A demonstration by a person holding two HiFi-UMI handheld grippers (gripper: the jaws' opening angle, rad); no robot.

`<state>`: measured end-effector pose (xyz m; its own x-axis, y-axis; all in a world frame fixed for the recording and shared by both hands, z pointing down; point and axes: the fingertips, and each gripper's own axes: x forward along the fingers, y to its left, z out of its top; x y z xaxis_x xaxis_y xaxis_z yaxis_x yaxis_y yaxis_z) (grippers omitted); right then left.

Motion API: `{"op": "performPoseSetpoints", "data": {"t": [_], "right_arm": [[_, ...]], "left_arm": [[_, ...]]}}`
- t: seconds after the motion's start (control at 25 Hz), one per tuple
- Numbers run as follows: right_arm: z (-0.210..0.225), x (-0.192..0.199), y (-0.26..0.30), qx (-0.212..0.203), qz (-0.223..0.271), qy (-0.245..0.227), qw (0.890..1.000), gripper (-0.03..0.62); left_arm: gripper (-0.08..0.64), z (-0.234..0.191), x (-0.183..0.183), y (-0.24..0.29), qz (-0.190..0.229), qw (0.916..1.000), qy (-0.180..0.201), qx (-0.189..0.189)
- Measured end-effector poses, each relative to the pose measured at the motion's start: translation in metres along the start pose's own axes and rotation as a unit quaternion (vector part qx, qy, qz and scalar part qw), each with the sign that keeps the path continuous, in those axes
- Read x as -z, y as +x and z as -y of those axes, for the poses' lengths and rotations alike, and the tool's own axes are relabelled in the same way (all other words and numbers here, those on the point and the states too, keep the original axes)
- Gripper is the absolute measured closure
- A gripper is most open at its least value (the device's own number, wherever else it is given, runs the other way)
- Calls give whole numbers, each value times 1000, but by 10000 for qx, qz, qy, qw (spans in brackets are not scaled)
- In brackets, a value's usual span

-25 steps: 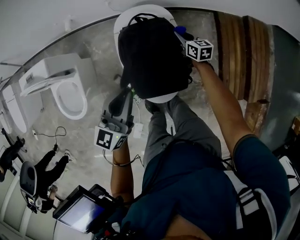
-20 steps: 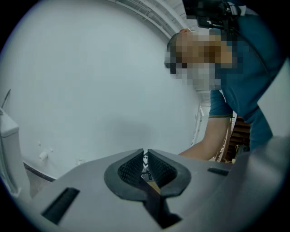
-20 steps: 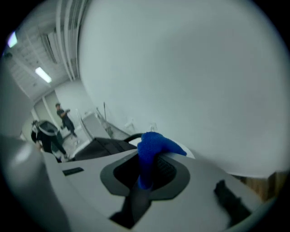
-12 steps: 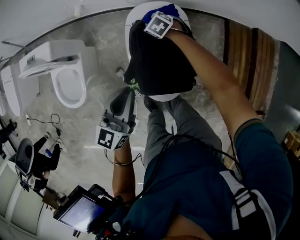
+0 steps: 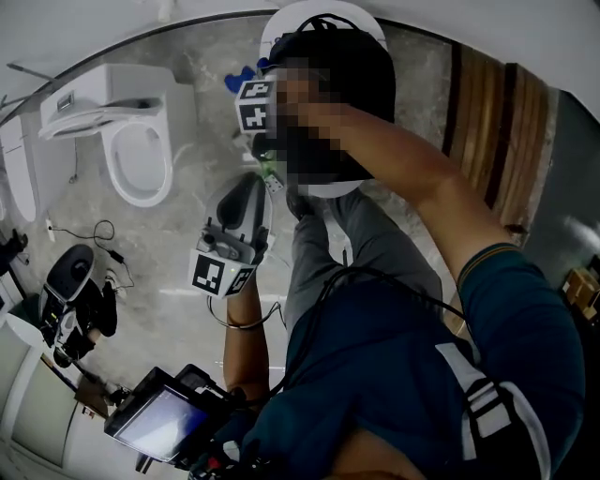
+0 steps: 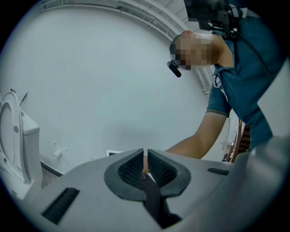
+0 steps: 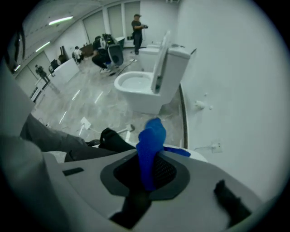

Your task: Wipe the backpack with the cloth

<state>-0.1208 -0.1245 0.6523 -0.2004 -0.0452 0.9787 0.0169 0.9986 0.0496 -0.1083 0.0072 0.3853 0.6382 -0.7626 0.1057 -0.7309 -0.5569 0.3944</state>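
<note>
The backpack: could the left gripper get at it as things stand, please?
Probably yes. The left gripper, shut and empty, hangs close to the backpack with nothing between; the right gripper holds the cloth at its side.

backpack (image 5: 364, 73): middle hidden under the forearm (image 5: 403, 159)
cloth (image 5: 239, 77): only a blue corner shows
far figures (image 7: 136, 25): too small to tell

Open floor (image 5: 178, 258) left of the backpack (image 5: 366, 80) — bounded by toilet (image 5: 131, 159) and wall (image 5: 112, 23) behind.
</note>
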Motion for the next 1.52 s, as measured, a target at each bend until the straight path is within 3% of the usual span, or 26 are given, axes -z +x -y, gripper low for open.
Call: {"op": "performPoseSetpoints", "data": {"t": [0.2,0.28,0.36,0.44,0.56,0.76,0.84,0.92,0.96,1.04,1.12,1.16,1.2,1.24,1.28,1.32,1.44,1.52], "right_arm": [[-113,1,19,-523,-650,-715,9939,541],[-149,7,26,-498,-604,-901,9929,541],[-177,12,22,-402,-309,-784,9956,541],[-195,18,6,-356,163,-438,9983,541],[-221,43,-13,-638,597,333,9956,541],[-237,126,-23,-575,708,1940,9768,541],[-234,164,-28,-418,753,2823,9555,541],[-222,201,-34,-172,906,3855,9181,541],[-212,219,-38,-9,1050,4391,8923,541],[-185,250,-47,337,1477,5398,8281,541],[-153,268,-59,669,1951,6048,7692,541],[-135,274,-64,839,2139,6199,7502,541],[-116,278,-69,1003,2272,6251,7400,541],[-97,279,-72,1154,2346,6213,7387,541],[-78,277,-75,1282,2361,6096,7458,541],[-60,274,-76,1378,2313,5918,7598,541],[-12,252,-69,1497,1911,5152,8220,541],[17,232,-65,1539,1759,4645,8542,541]], "left_arm": [[528,2,-5,-9,11,10000,77,32],[528,0,-5,-13,-13,10000,69,38],[528,-1,-3,-16,-56,9999,56,71],[528,1,0,-18,-82,9999,57,136],[528,6,2,-18,-92,9997,83,226],[528,9,-1,-13,-129,9991,115,390],[528,9,-2,-9,-153,9987,127,464],[528,11,-2,-4,-177,9983,140,537],[528,12,-1,-2,-181,9981,146,570],[528,15,-1,3,-193,9977,157,623],[528,17,-2,5,-202,9974,169,664],[528,18,-2,7,-206,9973,177,681],[528,18,-3,8,-212,9972,185,693],[528,19,-3,10,-220,9971,191,699],[528,19,-3,11,-228,9971,195,697],[528,19,-4,12,-234,9971,197,691],[528,21,-4,14,-245,9972,197,675],[528,23,-3,15,-254,9973,190,663]]}}
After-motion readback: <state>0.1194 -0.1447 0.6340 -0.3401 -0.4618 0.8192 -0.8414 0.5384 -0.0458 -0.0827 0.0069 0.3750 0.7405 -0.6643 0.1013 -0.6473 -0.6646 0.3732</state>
